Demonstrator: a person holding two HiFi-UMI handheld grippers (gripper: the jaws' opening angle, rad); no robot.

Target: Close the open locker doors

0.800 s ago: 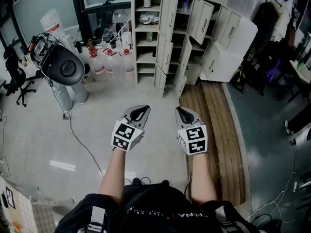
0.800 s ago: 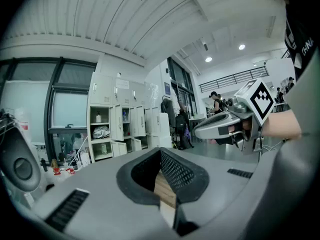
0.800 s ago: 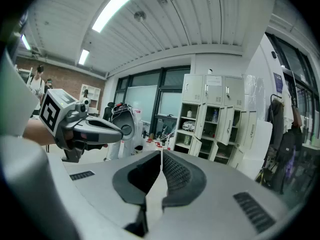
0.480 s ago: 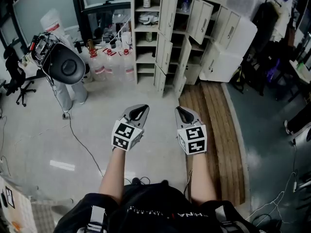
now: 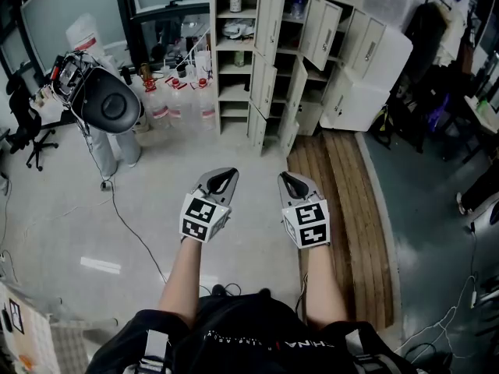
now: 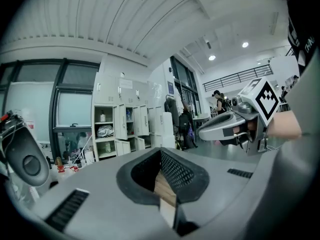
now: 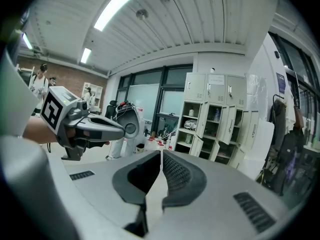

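Note:
A bank of pale lockers [image 5: 273, 53] stands at the far side of the room with several doors swung open, among them an upper door [image 5: 270, 14], another upper door [image 5: 324, 33] and a bottom door [image 5: 257, 128]. The lockers [image 6: 122, 131] show small in the left gripper view, and the lockers [image 7: 215, 129] also appear in the right gripper view. My left gripper [image 5: 228, 171] and right gripper [image 5: 287, 175] are held side by side over the floor, well short of the lockers. Both are shut with nothing between the jaws.
A dark oval pod on a white stand [image 5: 109, 104] is at the left, with bottles [image 5: 179, 104] on the floor beside the lockers. Wooden boards [image 5: 343, 209] lie at the right. A cable [image 5: 132, 232] crosses the floor. A white cabinet [image 5: 366, 92] leans right of the lockers.
The dark oval pod at the left has swung a little to the right. Both grippers have hardly moved and stay shut.

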